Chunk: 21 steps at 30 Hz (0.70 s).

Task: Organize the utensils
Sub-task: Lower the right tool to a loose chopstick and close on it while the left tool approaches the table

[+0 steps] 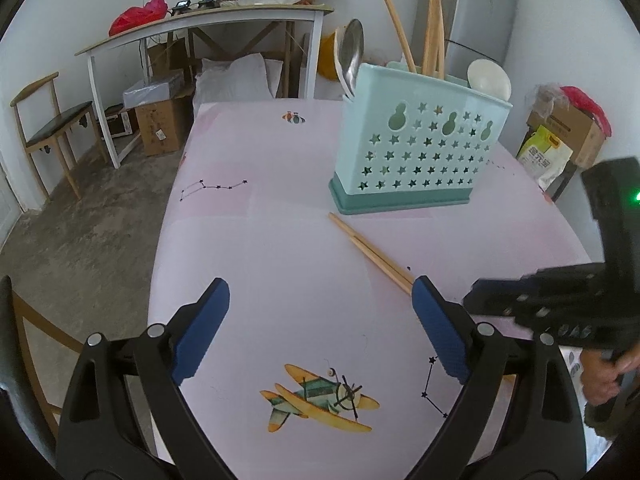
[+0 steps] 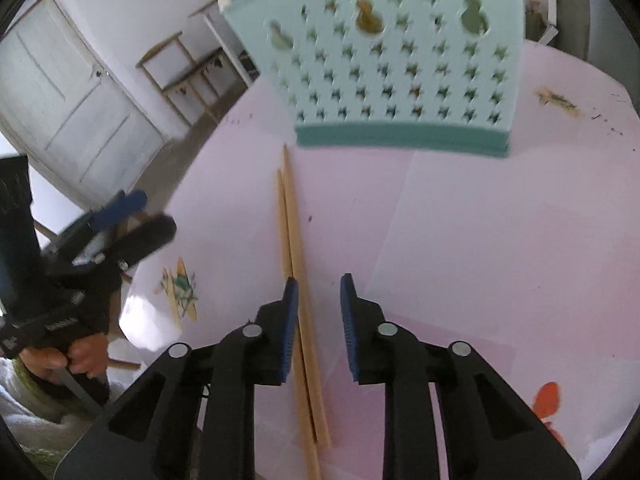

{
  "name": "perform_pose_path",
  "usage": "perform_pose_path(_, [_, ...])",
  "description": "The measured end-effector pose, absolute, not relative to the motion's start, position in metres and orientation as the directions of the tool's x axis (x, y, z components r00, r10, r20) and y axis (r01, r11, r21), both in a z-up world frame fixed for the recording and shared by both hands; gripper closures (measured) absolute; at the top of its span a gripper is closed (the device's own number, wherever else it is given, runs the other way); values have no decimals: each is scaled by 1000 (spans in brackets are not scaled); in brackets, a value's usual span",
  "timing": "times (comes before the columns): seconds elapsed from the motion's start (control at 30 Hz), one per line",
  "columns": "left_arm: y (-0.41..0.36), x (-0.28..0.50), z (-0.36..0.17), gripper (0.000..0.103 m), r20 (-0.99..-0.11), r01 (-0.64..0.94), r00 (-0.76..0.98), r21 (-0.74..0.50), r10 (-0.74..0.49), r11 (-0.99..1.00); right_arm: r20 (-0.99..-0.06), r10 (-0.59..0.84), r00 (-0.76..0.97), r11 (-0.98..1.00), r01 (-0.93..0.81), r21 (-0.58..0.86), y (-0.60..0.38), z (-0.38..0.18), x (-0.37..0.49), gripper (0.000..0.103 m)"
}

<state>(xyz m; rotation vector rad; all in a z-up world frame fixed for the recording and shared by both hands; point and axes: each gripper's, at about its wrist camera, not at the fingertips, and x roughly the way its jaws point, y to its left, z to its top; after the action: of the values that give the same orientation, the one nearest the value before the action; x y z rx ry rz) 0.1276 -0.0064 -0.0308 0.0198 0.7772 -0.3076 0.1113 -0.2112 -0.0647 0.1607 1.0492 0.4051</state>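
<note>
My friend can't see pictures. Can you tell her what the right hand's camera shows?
The right gripper hangs open over two wooden chopsticks lying on a pink tablecloth, not squeezing them. Behind stands a mint utensil holder with star holes; the left gripper is at the left edge.

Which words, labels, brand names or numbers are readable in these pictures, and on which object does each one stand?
No text can be read with certainty.
Yellow and white bag on the floor: large printed characters, too blurred to read.
Cardboard box under the side table: small label, too small to read.
Refrigerator: sticker, illegible.
</note>
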Motion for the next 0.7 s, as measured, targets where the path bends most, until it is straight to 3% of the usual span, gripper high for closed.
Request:
perform_pose_path(0.37, [-19,124,-32,15,-704,313,652,-88,-281,946,-833,338,439,931,-288,226,-186,-72,118,96])
perform_pose_path(0.6, [-36,124,-36,15,-720,366,603,-133,-344,921,-837,299,458,947,-248,203,-191,-70,114,96])
perform_pose_path(0.7, [-56,125,-41,20,-738,423,559,-138,-378,896,-839,293,459,953,-210,218,-203,-69,107,95])
